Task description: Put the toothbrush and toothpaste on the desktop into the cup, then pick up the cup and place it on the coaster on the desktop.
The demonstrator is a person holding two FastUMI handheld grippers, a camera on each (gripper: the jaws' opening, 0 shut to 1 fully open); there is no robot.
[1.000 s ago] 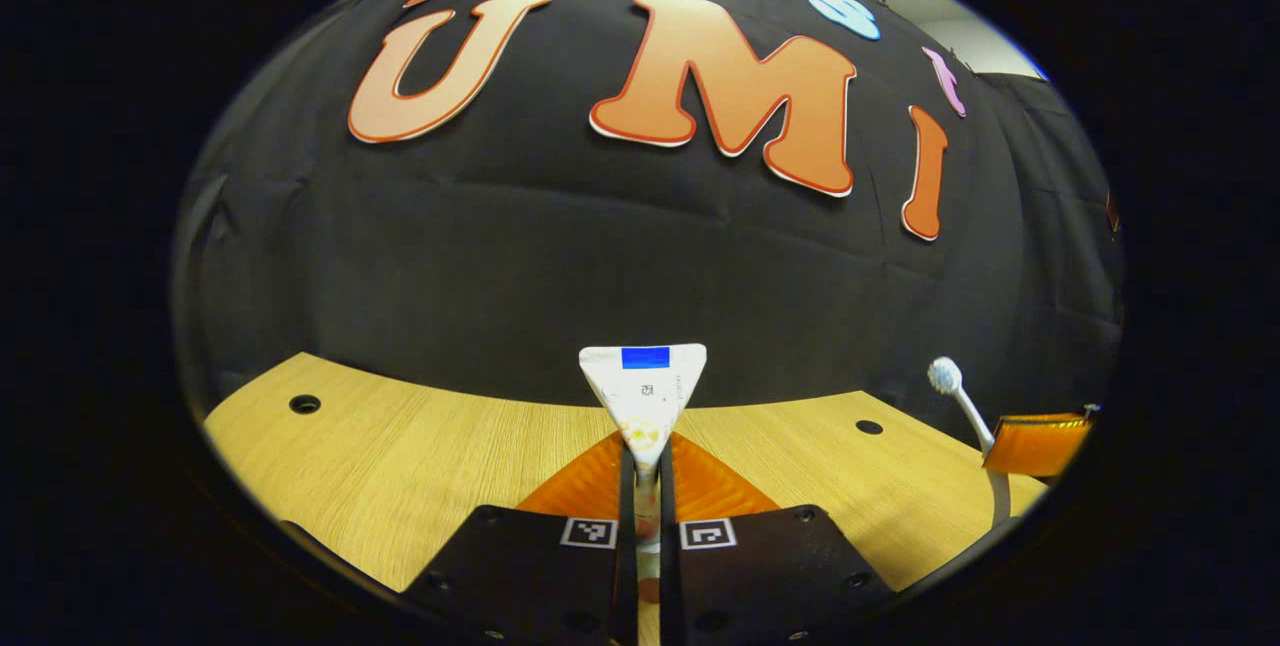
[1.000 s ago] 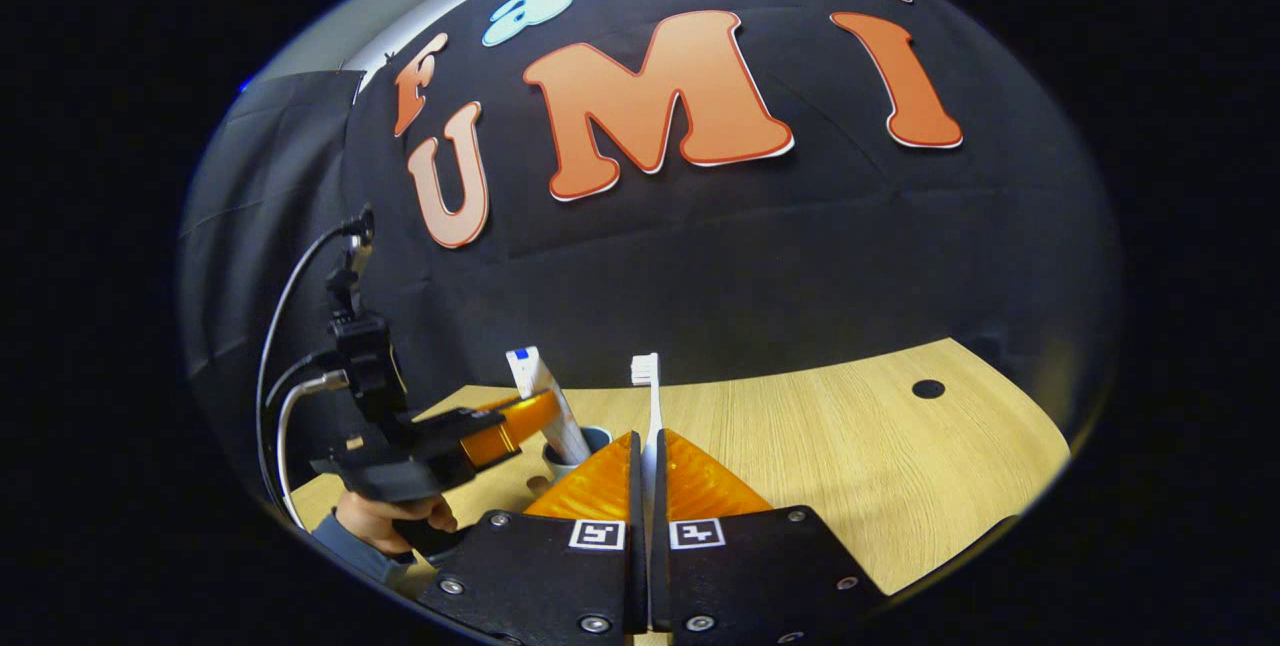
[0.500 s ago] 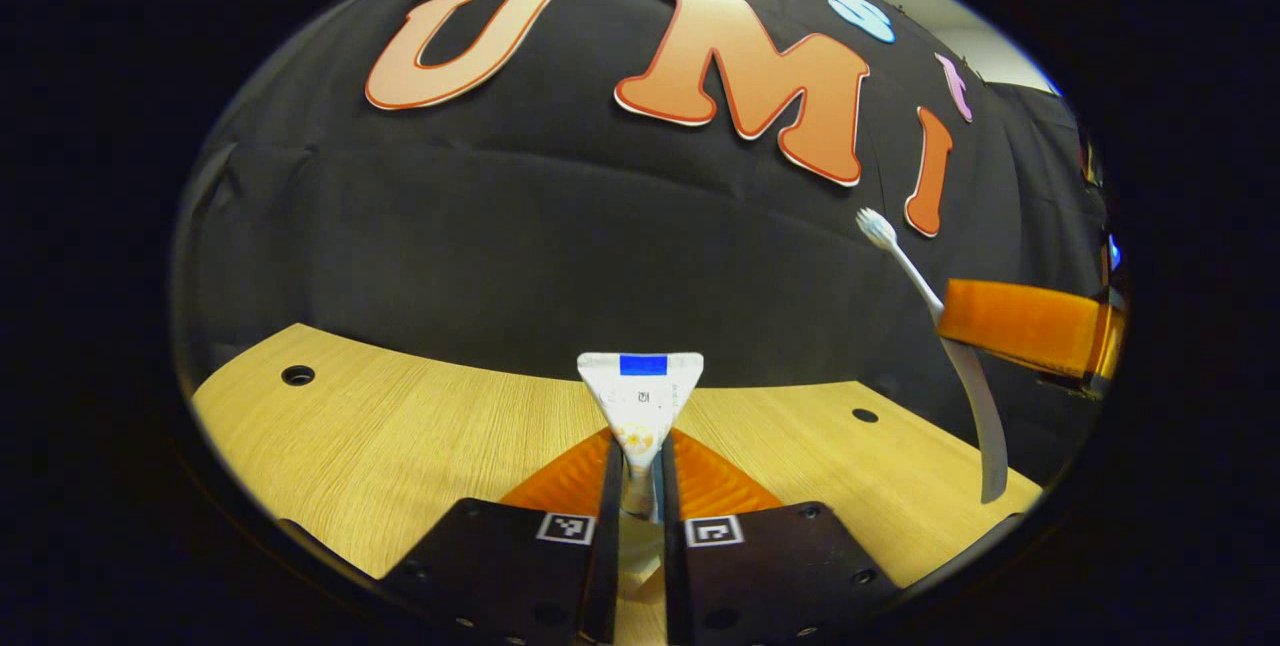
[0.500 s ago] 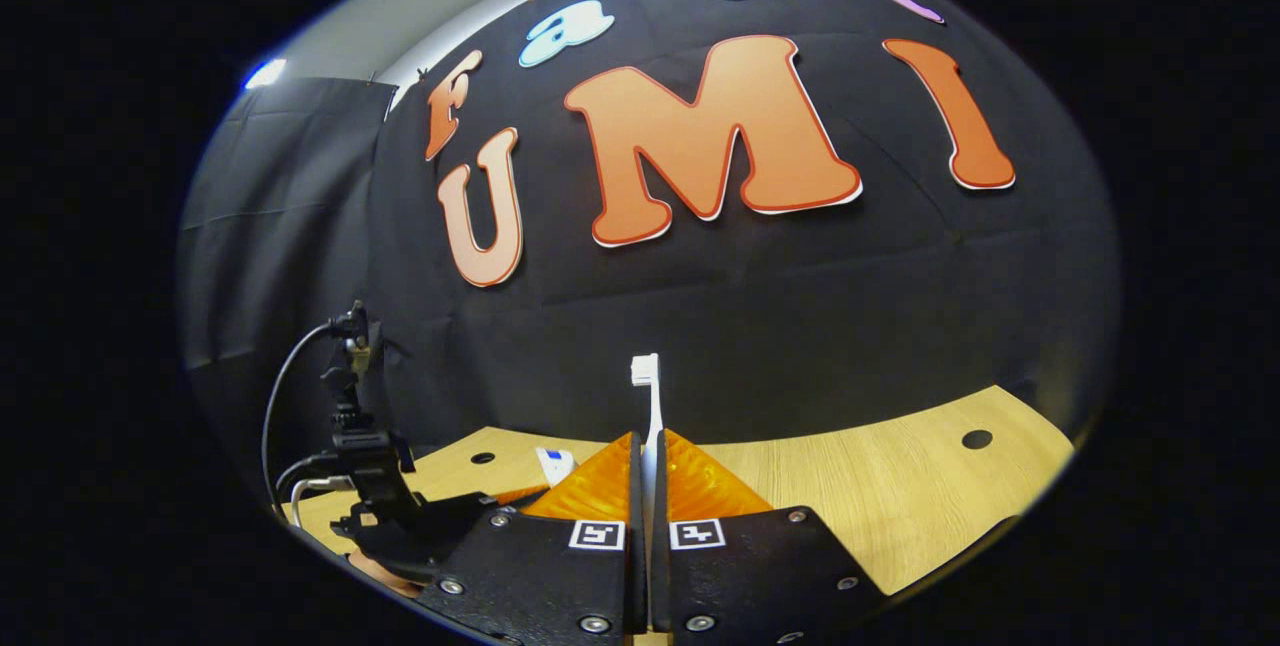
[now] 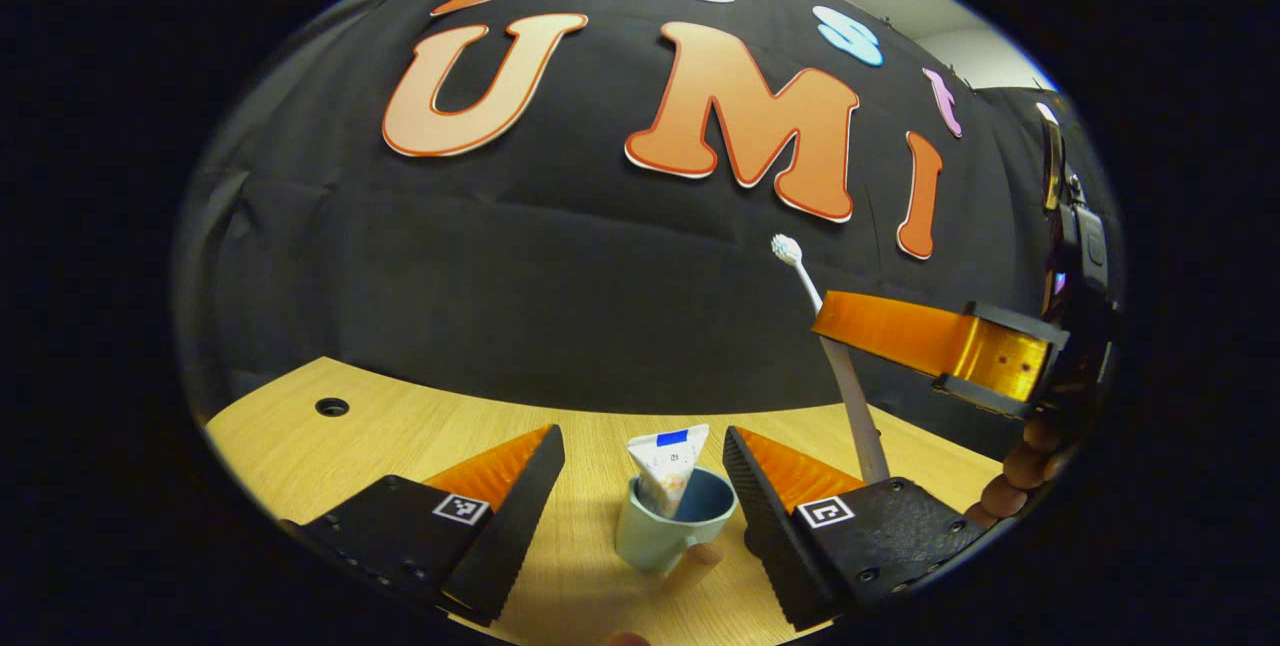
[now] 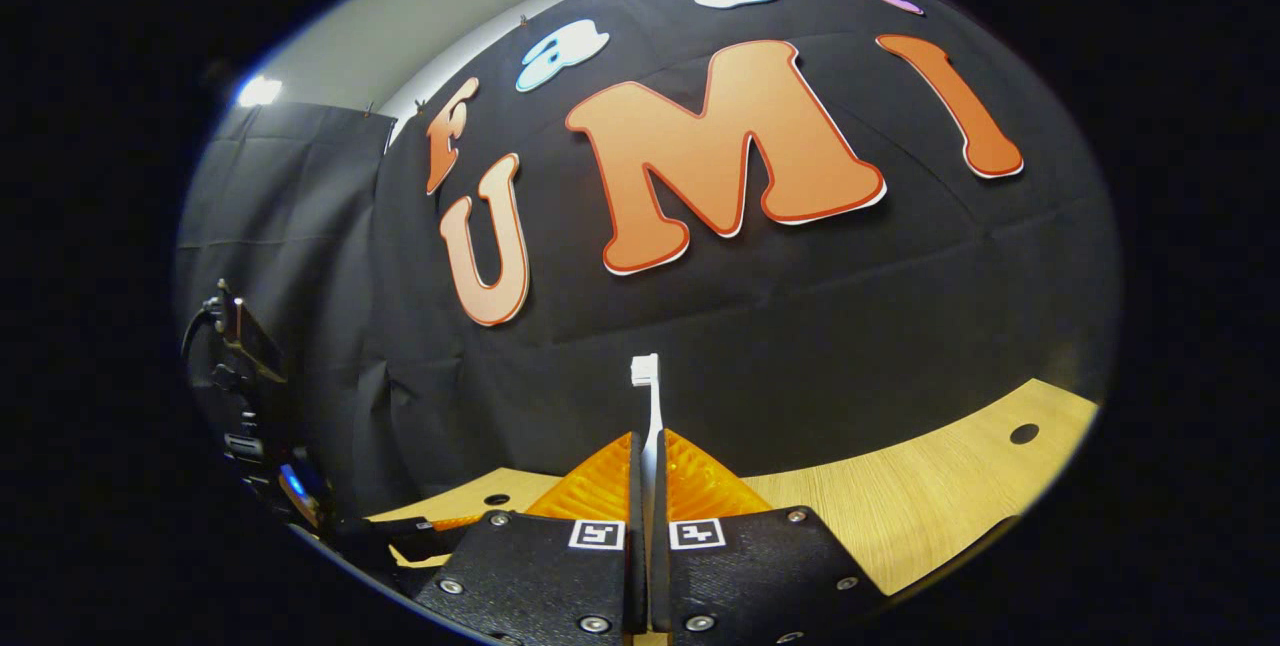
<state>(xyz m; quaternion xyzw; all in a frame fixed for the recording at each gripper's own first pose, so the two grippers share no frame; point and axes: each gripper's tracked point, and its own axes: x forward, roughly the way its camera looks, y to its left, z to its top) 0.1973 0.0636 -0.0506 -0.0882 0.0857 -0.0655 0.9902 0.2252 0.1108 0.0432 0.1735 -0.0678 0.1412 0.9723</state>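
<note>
Jaws spread either side of the cup (image 5: 668, 529) — toothpaste (image 5: 667, 463) inside.

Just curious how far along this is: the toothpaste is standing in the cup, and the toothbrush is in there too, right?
Not quite. The toothpaste does stand in the cup, but the toothbrush is not: the right gripper view shows the right tongs shut on it.

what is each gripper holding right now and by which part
The right gripper holds the toothbrush by its handle, below the bristle head. The left gripper is open and holds nothing; the toothpaste stands in the cup.
</note>
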